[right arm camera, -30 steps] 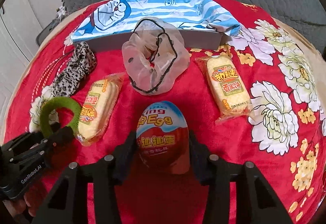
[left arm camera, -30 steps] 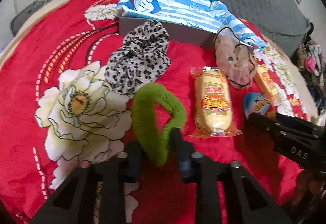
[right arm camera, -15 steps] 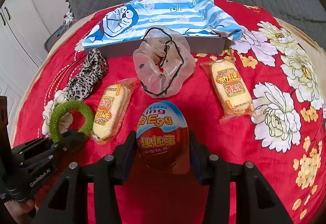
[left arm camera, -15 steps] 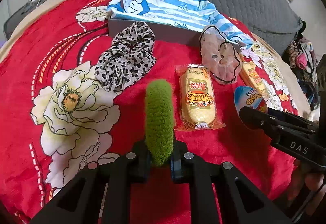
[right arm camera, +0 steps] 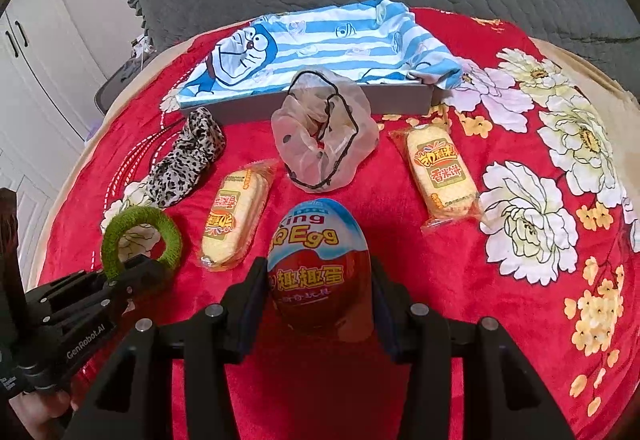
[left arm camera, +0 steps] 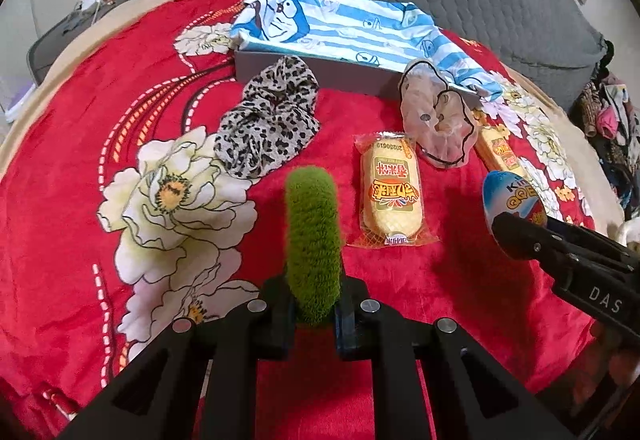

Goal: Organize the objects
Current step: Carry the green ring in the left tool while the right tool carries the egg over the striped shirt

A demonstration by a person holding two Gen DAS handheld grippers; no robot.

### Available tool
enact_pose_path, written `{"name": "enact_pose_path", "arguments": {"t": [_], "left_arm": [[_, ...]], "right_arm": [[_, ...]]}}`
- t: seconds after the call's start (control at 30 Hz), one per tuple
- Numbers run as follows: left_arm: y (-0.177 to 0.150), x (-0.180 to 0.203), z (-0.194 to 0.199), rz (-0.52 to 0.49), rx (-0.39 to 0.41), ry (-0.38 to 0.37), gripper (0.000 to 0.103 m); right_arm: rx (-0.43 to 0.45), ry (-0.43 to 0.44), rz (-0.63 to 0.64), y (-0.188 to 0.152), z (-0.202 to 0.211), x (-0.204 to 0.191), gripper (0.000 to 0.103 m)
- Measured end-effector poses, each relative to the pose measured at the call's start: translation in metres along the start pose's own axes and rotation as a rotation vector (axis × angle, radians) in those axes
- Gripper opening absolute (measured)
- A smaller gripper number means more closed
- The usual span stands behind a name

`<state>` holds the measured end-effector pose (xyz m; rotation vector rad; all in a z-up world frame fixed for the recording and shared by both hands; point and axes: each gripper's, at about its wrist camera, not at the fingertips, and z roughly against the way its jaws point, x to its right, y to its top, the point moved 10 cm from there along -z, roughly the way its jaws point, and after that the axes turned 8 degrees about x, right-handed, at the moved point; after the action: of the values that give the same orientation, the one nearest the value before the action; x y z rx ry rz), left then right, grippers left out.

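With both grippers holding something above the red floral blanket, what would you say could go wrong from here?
1. The right gripper holds the glossy, rounded red-and-blue toy egg only by its sides; it might slip out.
2. The left gripper pinches the fuzzy green ring scrunchie at its lower edge; the soft ring may sag or pull free.
3. The two grippers sit close together and could bump while heading for the grey box lined with blue striped cloth.

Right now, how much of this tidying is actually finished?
Nothing looks put away yet. In hand: the left gripper is shut on the green scrunchie, and the right gripper clamps the toy egg. Still lying on the red blanket: the leopard scrunchie, the sheer scrunchie and two rice cracker packs.
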<state>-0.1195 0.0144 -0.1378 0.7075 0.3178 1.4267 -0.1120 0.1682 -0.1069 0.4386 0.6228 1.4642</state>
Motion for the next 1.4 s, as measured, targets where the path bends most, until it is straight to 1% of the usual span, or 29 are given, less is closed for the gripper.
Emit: {"name": "enact_pose_path", "arguments": {"t": [0.33,0.67,1.13,1.3,1.4], "left_arm": [[0.009,0.005,0.023,-0.025,0.035,0.044,0.014],[0.02,0.011,0.048,-0.035,0.069,0.055,0.014],[0.039,0.02,0.082,-0.045,0.122,0.079,0.014],[0.049,0.023,0.093,-0.042,0.145,0.077,0.014],[0.056,0.025,0.096,-0.055,0.155,0.089,0.014]], "right_arm": [[0.035,-0.004,0.033,0.0,0.023,-0.007,0.048],[0.076,-0.009,0.037,0.005,0.049,-0.007,0.048],[0.157,-0.005,0.038,0.025,0.086,-0.01,0.048],[0.197,-0.014,0.044,0.037,0.098,-0.009,0.048],[0.22,-0.015,0.049,0.046,0.104,-0.009,0.048]]}}
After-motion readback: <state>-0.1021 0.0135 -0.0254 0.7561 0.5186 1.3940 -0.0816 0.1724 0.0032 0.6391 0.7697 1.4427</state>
